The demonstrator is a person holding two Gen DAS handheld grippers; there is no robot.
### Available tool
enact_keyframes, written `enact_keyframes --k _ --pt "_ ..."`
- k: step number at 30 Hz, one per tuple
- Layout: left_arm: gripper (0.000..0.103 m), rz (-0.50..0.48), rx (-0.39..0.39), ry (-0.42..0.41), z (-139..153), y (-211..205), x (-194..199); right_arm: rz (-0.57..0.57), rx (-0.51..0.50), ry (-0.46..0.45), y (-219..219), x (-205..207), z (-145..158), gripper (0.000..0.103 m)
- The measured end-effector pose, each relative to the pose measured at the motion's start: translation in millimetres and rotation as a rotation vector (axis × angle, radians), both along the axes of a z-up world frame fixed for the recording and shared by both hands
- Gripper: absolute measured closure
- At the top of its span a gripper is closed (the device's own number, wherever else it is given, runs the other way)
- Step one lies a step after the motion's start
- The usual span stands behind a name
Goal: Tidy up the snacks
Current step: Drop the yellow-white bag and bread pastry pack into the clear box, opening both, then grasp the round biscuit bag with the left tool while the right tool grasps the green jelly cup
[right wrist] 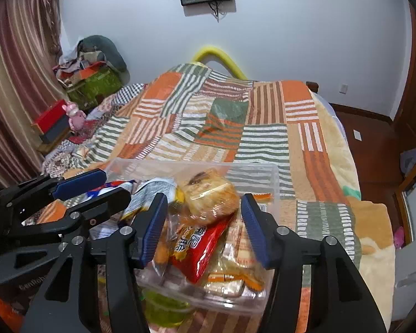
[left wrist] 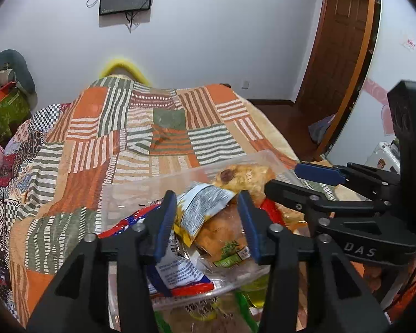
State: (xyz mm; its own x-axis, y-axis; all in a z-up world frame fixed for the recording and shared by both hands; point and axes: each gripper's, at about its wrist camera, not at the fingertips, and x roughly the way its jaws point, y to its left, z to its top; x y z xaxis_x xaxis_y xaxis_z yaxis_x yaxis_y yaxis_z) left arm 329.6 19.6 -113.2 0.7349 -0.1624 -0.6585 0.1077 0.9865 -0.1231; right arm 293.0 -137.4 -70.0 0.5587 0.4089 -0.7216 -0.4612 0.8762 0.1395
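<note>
Two claws hover over one clear plastic bin (left wrist: pixel 141 191) that sits on the patchwork bedspread (left wrist: pixel 102 138), w/ the snacks piled inside it. Left claw (left wrist: pixel 206 222) has its blue pads apart, nothing pinched; a yellow-and-grey packet (left wrist: pixel 199 208) pokes up between the pads but neither pad presses on it. Right claw (right wrist: pixel 205 227) is likewise parted, straddling a wrapped bun (right wrist: pixel 208 194) and a red snack bag (right wrist: pixel 199 247) at the bin's right half, no contact I can see. So both are empty-handed, bin is full-ish and messy.

Step in hand, as I read it: settling the last packets into the bin, or squaring the pile up.

How to do it well, IMO:
- Pick one packet per claw, don't rake the heap. The yellow-and-grey packet stands on edge, so it's the easy grab for the left claw: pinch its top seam, lay it flat toward the bin's far wall.
- Buns are soft, so close gently on the wrapper's crimped end, not the bread.
- Red bag is slick foil; grip near the seal or it'll slide out.
- Bin rests on soft bedding, so pushing down on one side may tip it. Keep the pressure low & near the bin's middle.
- A green jelly cup (right wrist: pixel 166 305) sits just outside the bin's near wall; probably goes in next, upright, in a gap by the near wall.
- Keep the claws apart from each other; they're close beside the bin's centre already.
</note>
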Motion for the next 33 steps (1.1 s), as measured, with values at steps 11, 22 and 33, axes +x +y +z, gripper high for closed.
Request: enact_keyframes --k 11,22,33 --pt "0.035 0.011 0.041 -0.017 10.3 11.5 -50.5 0.037 -0.009 -0.046 -14.5 -45.9 11.3 0.045" --pt "0.033 0.034 -0.008 0.105 -36.1 25.5 -87.5 0.041 -0.007 0.069 -20.5 -71.4 -26.8 0.045" --pt "0.029 -0.018 -0.008 0.165 -66.1 22.0 -98.3 0.079 -0.059 0.211 1.5 -61.4 -74.5 0.045"
